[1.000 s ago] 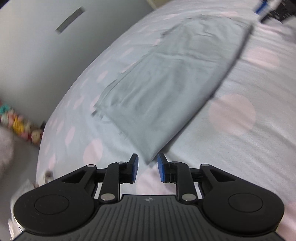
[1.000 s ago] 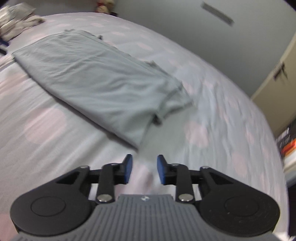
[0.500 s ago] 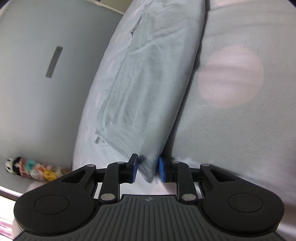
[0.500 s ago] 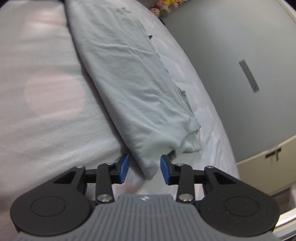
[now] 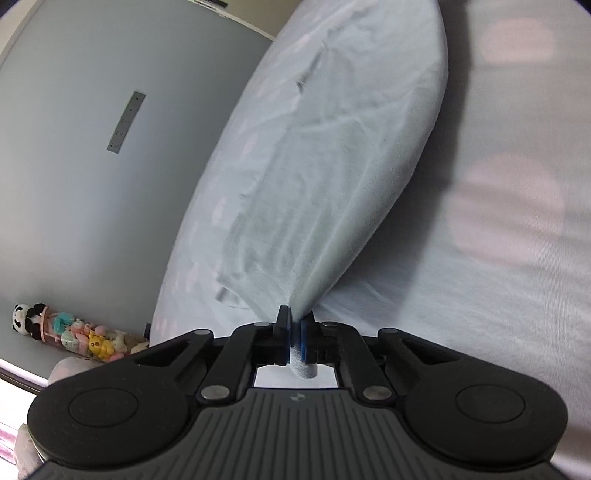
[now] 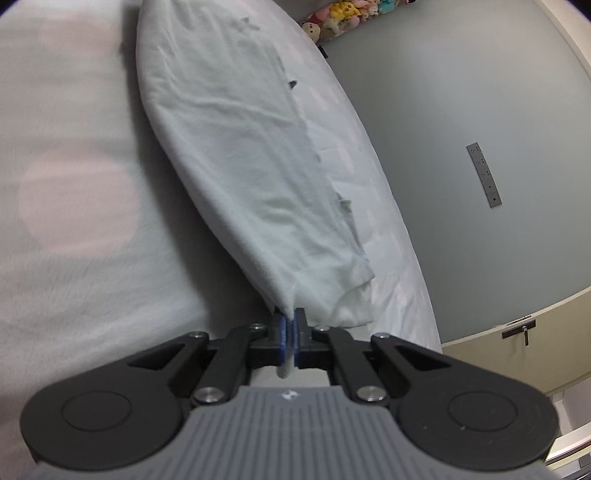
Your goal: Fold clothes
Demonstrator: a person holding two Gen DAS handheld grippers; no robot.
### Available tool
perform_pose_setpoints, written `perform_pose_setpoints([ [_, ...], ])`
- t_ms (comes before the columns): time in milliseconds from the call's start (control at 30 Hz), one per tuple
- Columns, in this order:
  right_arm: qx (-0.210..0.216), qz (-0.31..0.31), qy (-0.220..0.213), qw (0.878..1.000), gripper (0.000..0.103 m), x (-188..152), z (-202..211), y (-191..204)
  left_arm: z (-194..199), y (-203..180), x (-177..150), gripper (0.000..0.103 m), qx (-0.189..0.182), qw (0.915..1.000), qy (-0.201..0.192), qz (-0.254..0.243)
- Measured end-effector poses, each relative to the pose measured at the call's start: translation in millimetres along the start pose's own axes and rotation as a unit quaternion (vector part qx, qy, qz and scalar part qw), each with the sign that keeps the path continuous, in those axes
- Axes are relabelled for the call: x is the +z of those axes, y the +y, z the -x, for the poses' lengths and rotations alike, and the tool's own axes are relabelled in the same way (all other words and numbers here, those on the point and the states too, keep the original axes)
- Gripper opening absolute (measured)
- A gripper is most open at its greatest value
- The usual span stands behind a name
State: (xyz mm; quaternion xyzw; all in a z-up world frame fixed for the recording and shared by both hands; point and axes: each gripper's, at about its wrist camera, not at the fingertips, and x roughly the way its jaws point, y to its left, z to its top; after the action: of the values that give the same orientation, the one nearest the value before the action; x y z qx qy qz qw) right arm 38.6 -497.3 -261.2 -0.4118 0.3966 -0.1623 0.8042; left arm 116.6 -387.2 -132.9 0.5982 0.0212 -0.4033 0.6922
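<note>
A pale grey-green folded garment (image 5: 332,158) lies along a bed with a light sheet dotted in pink (image 5: 509,258). My left gripper (image 5: 294,332) is shut on the garment's near corner, and a bit of cloth pokes out behind the blue pads. In the right wrist view the same garment (image 6: 240,147) stretches away from me, and my right gripper (image 6: 290,332) is shut on its other near corner, beside a rolled sleeve end (image 6: 351,306). Both pinched corners are lifted a little off the sheet.
A grey wall (image 5: 92,166) with a socket strip (image 5: 125,122) runs along the bed's far side. Small plush toys (image 5: 74,332) line a ledge by the wall, also seen as plush toys (image 6: 343,14) at the top. A beige cabinet (image 6: 535,350) stands at the right.
Both grippers rolled and came down to the garment's near corners, then closed from open onto the cloth. The corners now stand pinched and raised slightly.
</note>
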Motion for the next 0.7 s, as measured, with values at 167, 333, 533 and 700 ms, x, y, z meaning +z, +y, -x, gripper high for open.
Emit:
perform_pose_setpoints([
  [167,0.020,-0.020,0.008,1.000,0.003,7.3,29.4,-32.6,31.4,25.2,9.1,0.002,-0.010,0.9998,-0.013,-0.008],
  [333,0.066,-0.024,0.024,0.997,0.003,3.7,73.4,-41.7,75.1,30.9,3.9,0.002,-0.043,0.9987,-0.018,-0.019],
  [533,0.123,-0.026,0.038,0.991,0.003,-6.9,134.8,-29.9,134.1,10.5,-13.8,0.002,-0.105,0.9939,-0.013,-0.031],
  [700,0.188,-0.027,0.062,0.980,0.003,-14.9,166.5,0.2,159.7,-7.2,-24.5,0.002,-0.169,0.9853,0.011,-0.020],
])
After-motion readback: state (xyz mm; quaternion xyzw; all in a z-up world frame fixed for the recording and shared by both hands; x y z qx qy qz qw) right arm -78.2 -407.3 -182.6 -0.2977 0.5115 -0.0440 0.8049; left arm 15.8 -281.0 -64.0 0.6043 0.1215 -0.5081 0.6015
